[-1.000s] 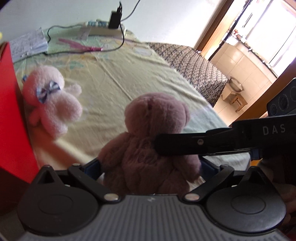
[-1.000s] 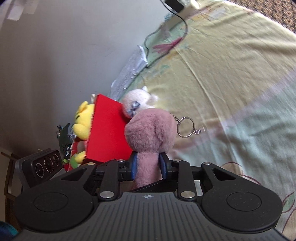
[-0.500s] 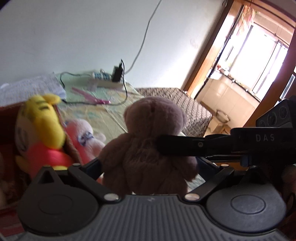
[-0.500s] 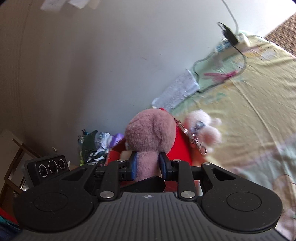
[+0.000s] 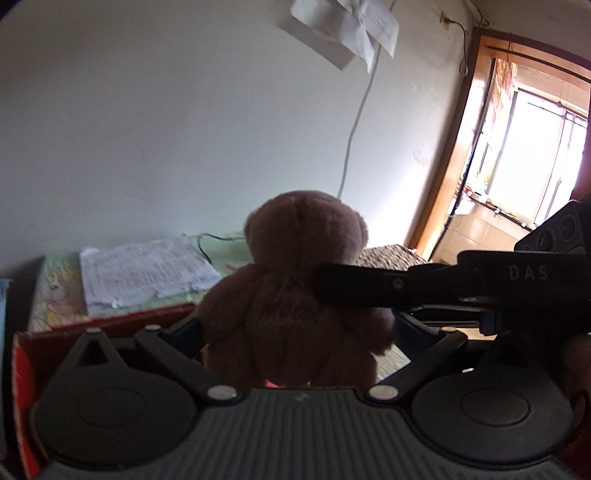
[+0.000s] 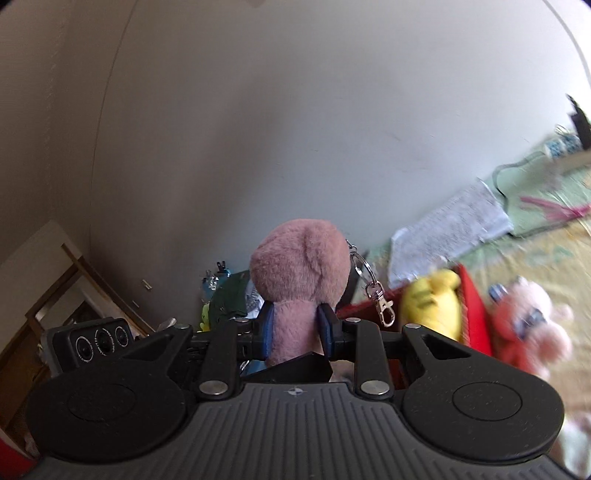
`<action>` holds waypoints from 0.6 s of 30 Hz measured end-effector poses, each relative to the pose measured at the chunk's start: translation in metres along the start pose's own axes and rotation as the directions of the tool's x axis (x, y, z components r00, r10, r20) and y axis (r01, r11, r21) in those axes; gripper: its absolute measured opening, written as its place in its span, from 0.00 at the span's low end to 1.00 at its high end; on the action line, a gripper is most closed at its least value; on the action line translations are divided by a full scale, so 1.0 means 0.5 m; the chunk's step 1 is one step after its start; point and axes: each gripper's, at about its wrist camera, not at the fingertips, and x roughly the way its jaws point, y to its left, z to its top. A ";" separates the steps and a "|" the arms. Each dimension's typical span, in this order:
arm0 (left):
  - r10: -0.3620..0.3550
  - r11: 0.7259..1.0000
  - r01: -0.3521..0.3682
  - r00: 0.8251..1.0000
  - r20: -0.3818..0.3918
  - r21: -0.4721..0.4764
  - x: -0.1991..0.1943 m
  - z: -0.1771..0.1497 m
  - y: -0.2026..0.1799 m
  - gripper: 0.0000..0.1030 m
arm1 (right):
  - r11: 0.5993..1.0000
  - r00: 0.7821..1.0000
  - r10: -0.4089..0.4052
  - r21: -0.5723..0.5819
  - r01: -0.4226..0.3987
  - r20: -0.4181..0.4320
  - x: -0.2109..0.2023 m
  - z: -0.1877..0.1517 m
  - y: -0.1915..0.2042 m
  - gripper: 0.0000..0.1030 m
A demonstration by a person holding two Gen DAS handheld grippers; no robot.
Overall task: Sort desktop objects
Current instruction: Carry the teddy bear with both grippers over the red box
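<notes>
A plain pale wall (image 5: 184, 129) fills most of both views, with sheets of paper (image 5: 347, 29) pinned high on it and a white cord (image 5: 354, 122) hanging down. Below it lies a surface under a green-and-yellow patterned cloth (image 6: 546, 251); whether it is a table or a bed cannot be told. A red box (image 5: 110, 325) sits on it, its rim just under the left claw (image 5: 295, 332), and in the right wrist view the same box (image 6: 472, 306) holds a yellow plush toy (image 6: 432, 302). A pale pink plush (image 6: 535, 325) with a blue bow lies blurred just outside the box's right wall. A stack of printed papers (image 5: 144, 273) rests on the cloth behind the box.

The mauve teddy bear (image 5: 299, 288) is held up in the air above the box, between both claws. The left claw stands wide, its blue-padded fingers (image 5: 192, 332) flanking the bear's lower body; whether they press the fur is hidden by the bear itself. The right claw (image 6: 295, 328) is clenched on the bear (image 6: 299, 280), its blue pads (image 6: 267, 328) squeezing the narrow part below the head, and its arm reaches across the left view from the right at the bear's neck. A metal keyring with a clasp (image 6: 373, 291) dangles from the bear's right side.
</notes>
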 end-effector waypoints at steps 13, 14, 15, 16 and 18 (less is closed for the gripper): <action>0.073 0.995 -0.078 0.993 -0.091 -0.061 0.098 -0.058 0.135 0.98 | 0.988 0.988 -0.123 -0.105 0.114 -0.088 0.137 -0.038 -0.017 0.26; 0.071 0.994 -0.080 0.992 -0.107 -0.073 0.109 -0.064 0.141 0.98 | 0.986 0.985 -0.139 -0.105 0.128 -0.101 0.145 -0.041 -0.024 0.26; 0.070 0.993 -0.081 0.990 -0.124 -0.085 0.120 -0.071 0.147 0.98 | 0.984 0.982 -0.152 -0.108 0.140 -0.114 0.150 -0.043 -0.029 0.26; 0.069 0.992 -0.083 0.987 -0.143 -0.095 0.129 -0.078 0.153 0.98 | 0.982 0.978 -0.164 -0.113 0.150 -0.126 0.159 -0.045 -0.034 0.26; 0.068 0.991 -0.088 0.981 -0.180 -0.105 0.149 -0.089 0.162 0.98 | 0.976 0.971 -0.189 -0.136 0.170 -0.146 0.172 -0.048 -0.038 0.26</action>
